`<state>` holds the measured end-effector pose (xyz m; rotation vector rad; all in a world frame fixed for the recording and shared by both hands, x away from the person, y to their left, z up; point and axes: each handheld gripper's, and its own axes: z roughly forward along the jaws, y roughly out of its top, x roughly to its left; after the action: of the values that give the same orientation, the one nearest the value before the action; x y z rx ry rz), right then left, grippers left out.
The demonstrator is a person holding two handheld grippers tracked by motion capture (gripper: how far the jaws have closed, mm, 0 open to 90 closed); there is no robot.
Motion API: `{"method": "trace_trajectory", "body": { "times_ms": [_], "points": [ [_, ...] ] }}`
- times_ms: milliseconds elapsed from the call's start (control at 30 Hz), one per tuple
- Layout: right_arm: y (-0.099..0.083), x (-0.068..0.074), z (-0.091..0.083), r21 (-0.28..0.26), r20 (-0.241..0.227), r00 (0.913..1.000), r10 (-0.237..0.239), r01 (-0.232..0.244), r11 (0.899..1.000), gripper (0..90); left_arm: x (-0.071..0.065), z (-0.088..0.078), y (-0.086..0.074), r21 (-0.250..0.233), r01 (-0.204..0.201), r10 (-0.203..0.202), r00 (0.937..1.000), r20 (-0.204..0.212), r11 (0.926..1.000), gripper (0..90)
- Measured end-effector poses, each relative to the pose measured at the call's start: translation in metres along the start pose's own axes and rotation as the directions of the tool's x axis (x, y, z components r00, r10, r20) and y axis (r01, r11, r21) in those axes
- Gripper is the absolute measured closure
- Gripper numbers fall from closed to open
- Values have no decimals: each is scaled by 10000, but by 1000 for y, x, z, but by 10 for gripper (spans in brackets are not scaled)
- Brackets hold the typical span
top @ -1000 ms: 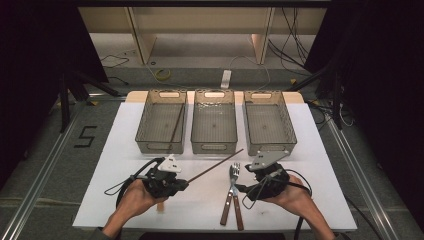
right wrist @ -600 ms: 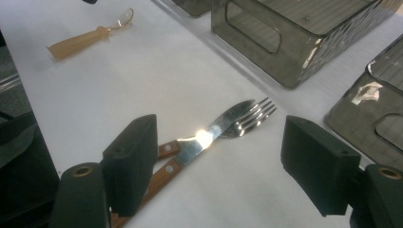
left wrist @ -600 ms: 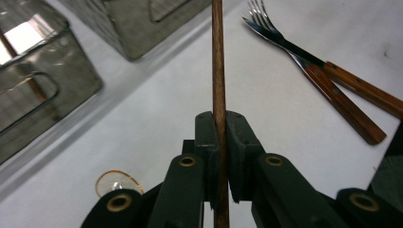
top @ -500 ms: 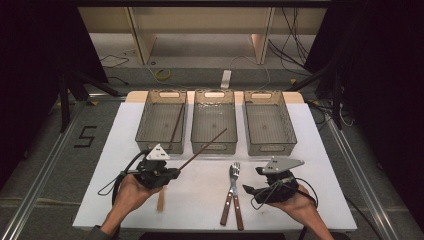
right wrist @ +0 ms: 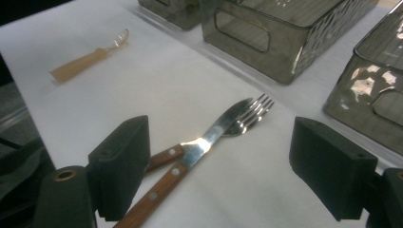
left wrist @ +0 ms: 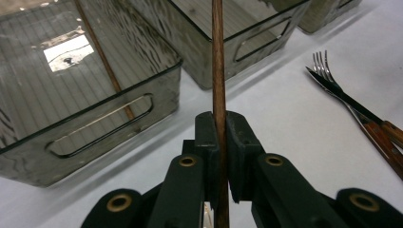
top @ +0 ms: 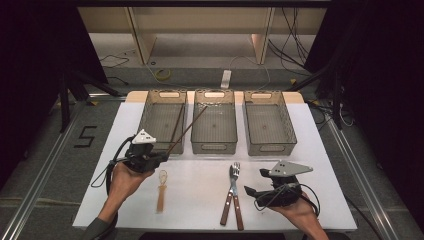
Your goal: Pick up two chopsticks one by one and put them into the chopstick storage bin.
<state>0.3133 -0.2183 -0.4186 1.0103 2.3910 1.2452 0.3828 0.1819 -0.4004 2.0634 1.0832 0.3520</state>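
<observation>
From the high view, the left tool (top: 159, 156) sits at the near left of the white bench (top: 320, 150), pinching a long brown stick (top: 186, 132) that slants up and away over the left basket (top: 163, 120) toward the middle basket (top: 215, 120); a second stick (top: 176, 124) lies inside the left basket. Just near of that tool a small tan spoon (top: 161, 190) lies flat on the bench. Over on the right, the right tool (top: 254, 192) rests low at the near edge, its jaws spread and just opened wider, nothing between them, with a knife (top: 235, 202) and fork (top: 229, 197) lying crossed just to its left. The right basket (top: 266, 122) stands at the far right of the row. Now the left gripper view: both black jaws are pressed tight on the stick (left wrist: 219, 71), which runs straight up the middle, the left basket (left wrist: 95, 128) beyond it and the fork (left wrist: 328, 76) off to the right. And the right gripper view: jaws stand wide apart, the knife (right wrist: 190, 156) and fork (right wrist: 247, 116) lie on the bench between and beyond them, untouched, and the spoon (right wrist: 88, 57) lies far off to the left.
</observation>
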Motion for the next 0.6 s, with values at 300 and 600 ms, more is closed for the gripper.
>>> {"method": "trace_trajectory", "body": {
  "times_ms": [300, 600],
  "points": [
    [-8, -7, -7, -523, 4, 9992, 403, -402, 9978, 211, 17, 3, 8, -161, 325, -329, 9992, -243, 9993, 841],
    [-12, -10, -6, -532, 71, 9981, 605, -600, 9968, 208, 40, 15, 19, -197, 1038, -1050, 9920, -703, 9944, 841]
  ]
}}
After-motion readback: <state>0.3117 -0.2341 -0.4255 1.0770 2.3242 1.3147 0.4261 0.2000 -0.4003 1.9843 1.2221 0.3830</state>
